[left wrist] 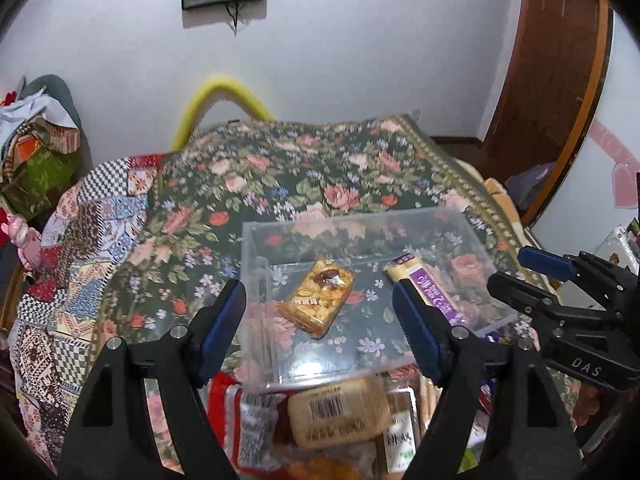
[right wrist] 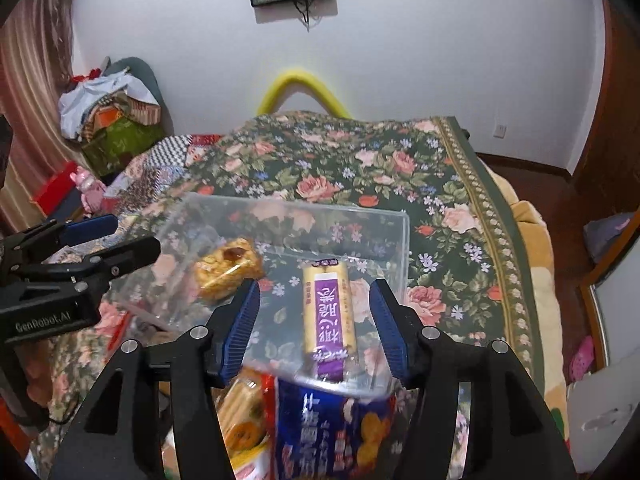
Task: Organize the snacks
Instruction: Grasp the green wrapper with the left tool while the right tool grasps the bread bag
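Observation:
A clear plastic box (left wrist: 256, 276) (right wrist: 400, 240) sits on the floral bedspread. Inside lie an orange cake packet (left wrist: 318, 298) (right wrist: 228, 270) and a yellow-and-purple wafer bar (left wrist: 430, 286) (right wrist: 329, 316). My left gripper (left wrist: 320, 320) is open and empty, held over the box's near side above the orange packet. My right gripper (right wrist: 316, 326) is open and empty, its fingers either side of the wafer bar, above it. Each gripper shows in the other's view: the right one (left wrist: 532, 276) at the box's right, the left one (right wrist: 108, 236) at its left.
A pile of loose snack packets lies in front of the box: a beige bun packet (left wrist: 338, 412), a blue biscuit bag (right wrist: 332, 432), a red-and-white packet (left wrist: 252, 412). The floral bedspread (left wrist: 280, 176) stretches behind. Bags are heaped at far left (left wrist: 36, 160). A wooden door (left wrist: 548, 80) stands at right.

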`<state>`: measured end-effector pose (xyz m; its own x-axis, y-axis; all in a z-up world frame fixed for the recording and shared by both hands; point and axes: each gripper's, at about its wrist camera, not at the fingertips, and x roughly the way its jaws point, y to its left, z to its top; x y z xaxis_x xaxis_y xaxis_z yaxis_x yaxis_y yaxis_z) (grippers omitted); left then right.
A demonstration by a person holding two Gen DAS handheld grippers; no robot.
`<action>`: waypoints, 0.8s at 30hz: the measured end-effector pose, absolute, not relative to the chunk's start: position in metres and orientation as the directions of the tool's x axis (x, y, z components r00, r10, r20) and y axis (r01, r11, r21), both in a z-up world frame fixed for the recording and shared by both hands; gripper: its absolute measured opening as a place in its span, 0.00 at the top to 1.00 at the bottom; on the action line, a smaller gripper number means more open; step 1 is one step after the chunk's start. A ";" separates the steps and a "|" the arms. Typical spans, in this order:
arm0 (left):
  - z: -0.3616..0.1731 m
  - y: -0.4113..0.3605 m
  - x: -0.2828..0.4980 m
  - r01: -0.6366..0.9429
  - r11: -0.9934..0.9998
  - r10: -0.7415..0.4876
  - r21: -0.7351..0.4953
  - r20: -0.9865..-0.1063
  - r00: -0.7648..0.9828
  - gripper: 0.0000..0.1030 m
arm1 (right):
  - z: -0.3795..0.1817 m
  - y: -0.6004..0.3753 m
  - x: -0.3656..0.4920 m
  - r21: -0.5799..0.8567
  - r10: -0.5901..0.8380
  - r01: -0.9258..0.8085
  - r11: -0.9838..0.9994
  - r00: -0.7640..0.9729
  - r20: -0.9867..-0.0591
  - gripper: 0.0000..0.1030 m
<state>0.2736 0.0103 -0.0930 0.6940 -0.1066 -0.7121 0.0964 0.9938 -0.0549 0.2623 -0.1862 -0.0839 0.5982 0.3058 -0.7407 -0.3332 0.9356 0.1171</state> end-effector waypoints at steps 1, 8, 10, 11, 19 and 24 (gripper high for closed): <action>-0.087 0.012 0.266 0.095 0.994 -0.105 -0.053 -0.703 0.703 0.26 | -0.080 -0.187 0.258 0.119 0.309 -0.334 0.935 0.603 -0.735 0.48; -0.068 0.027 0.217 0.087 0.995 -0.102 -0.056 -0.678 0.728 0.26 | -0.056 -0.197 0.218 0.134 0.336 -0.345 0.929 0.632 -0.699 0.43; -0.068 0.032 0.201 0.083 0.995 -0.097 -0.053 -0.679 0.728 0.26 | -0.053 -0.198 0.204 0.133 0.339 -0.349 0.928 0.637 -0.693 0.40; -0.069 0.036 0.193 0.082 0.995 -0.096 -0.052 -0.680 0.727 0.26 | -0.052 -0.198 0.198 0.133 0.341 -0.351 0.927 0.636 -0.692 0.39; -0.091 0.058 0.134 0.081 0.997 -0.055 0.003 -0.700 0.712 0.23 | -0.065 -0.179 0.151 0.150 0.371 -0.389 0.909 0.589 -0.718 0.32; -0.116 0.074 0.104 0.078 0.997 -0.057 -0.005 -0.731 0.680 0.23 | -0.087 -0.154 0.131 0.143 0.369 -0.411 0.900 0.546 -0.752 0.26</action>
